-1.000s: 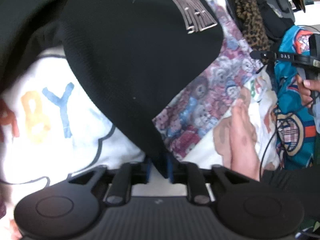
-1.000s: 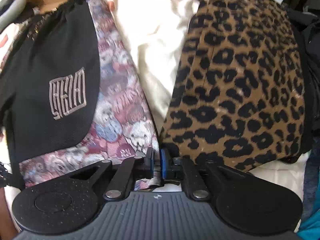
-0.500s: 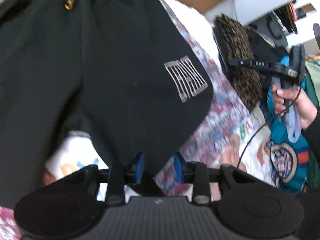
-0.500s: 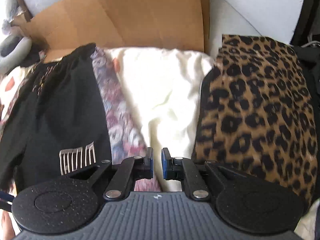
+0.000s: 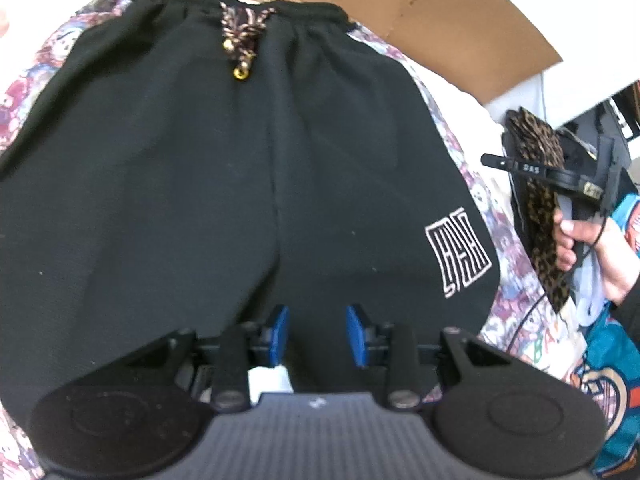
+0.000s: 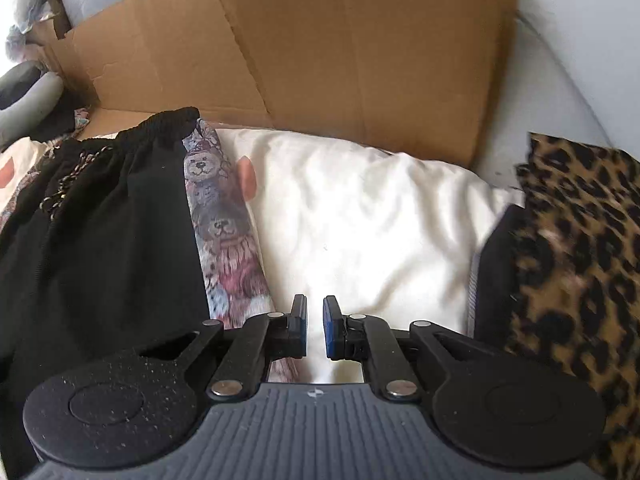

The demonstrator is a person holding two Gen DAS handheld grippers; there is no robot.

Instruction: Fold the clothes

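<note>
Right now my left gripper (image 5: 316, 334) has its blue pads spread with nothing pinched between them; it points steeply down over the black shorts (image 5: 240, 184), whose hem edge lies just under the open gap. My right gripper (image 6: 315, 328) has its pads drawn nearly together, a thin slit left, and it grips nothing; it hangs tilted down over a white cushion (image 6: 360, 220).

From the left wrist view, the shorts lie spread flat, waistband away from me, the braided drawstring (image 5: 240, 44) at the top centre and a white logo (image 5: 458, 256) on the leg to the right. They rest on a bear-print cloth (image 5: 472, 184). Farther right, the person's right hand (image 5: 588, 248) wraps the right tool's handle, fingers curled, sleeve at the wrist.

From the right wrist view, a leopard-print garment (image 6: 572, 280) lies beside the cushion on the right, and a cardboard sheet (image 6: 320, 48) stands behind everything.
</note>
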